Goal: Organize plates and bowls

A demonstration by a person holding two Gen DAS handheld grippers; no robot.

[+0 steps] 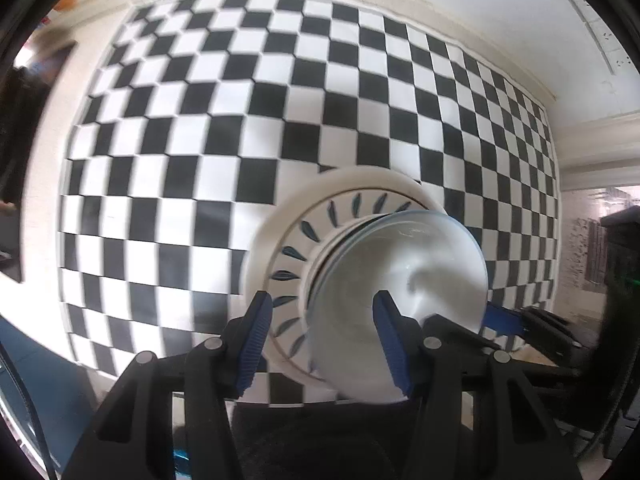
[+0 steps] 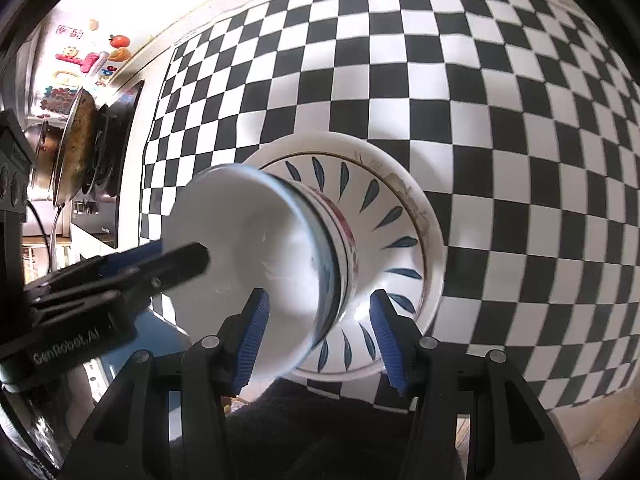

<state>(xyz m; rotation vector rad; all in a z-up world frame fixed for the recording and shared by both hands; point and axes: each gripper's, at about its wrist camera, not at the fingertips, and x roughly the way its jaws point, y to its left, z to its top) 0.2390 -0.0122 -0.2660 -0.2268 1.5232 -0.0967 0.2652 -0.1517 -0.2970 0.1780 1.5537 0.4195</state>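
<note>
— Black-and-white checks everywhere; what are you looking at?

— That is the checkered cloth (image 1: pixel 248 128) on the table. On it lies a white plate (image 2: pixel 404 216) with dark blue leaf strokes ringing its well. A white bowl (image 2: pixel 256 248) with a bluish rim sits on the plate, and below it I see a second bowl (image 2: pixel 347 236) with a reddish pattern on its side; the white one seems nested in it.

— Where are your fingers?

— My left gripper (image 1: pixel 322 344) has its blue-padded fingers (image 1: pixel 256 344) spread wide, one on each side of the stacked bowls' near edge. Its jaws stand apart, and I cannot tell whether either pad touches anything. From the right wrist view it (image 2: pixel 160 268) comes in from the left, its dark tip lying over the white bowl's inside.

— And the other?

— My right gripper (image 2: pixel 318 336) is spread wide too: one blue pad sits in front of the white bowl, the other in front of the plate's well, with the bowl's rim between them. In the left wrist view I see it (image 1: pixel 516 320) only as a blurred blue and black shape just past the bowl's right edge.

— Anything else around?

— A pan (image 2: pixel 76 148) on a dark stove (image 2: pixel 116 160) at the far left, and colourful magnets (image 2: pixel 86 60) on a pale surface behind it.
</note>
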